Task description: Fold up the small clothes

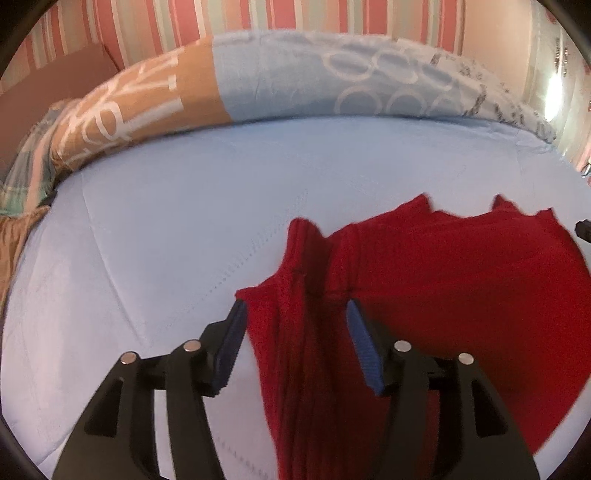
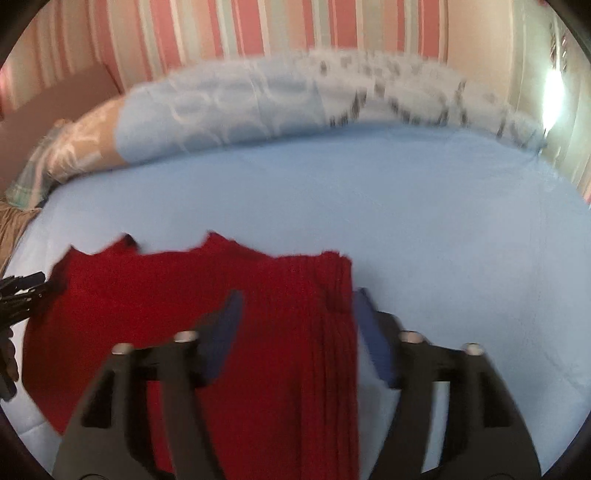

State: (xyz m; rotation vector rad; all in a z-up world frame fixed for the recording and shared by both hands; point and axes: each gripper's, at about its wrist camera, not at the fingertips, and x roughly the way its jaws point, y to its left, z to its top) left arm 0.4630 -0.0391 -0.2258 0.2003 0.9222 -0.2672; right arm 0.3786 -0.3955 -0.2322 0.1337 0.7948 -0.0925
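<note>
A small red knit garment (image 1: 443, 280) lies flat on the light blue bedsheet (image 1: 166, 240). My left gripper (image 1: 297, 310) is open, its jaws standing either side of the garment's ribbed left sleeve, just above it. In the right wrist view the same garment (image 2: 147, 302) shows, and my right gripper (image 2: 297, 299) is open over its ribbed right sleeve (image 2: 325, 295). The left gripper's tip shows at the left edge of the right wrist view (image 2: 22, 291). The right wrist view is blurred.
A long pillow (image 1: 277, 77) in brown and light blue with white rings lies along the far side of the bed. A striped pink wall (image 1: 295, 14) stands behind it. A plaid cloth (image 1: 26, 166) lies at the far left. Bare sheet (image 2: 461, 240) spreads right of the garment.
</note>
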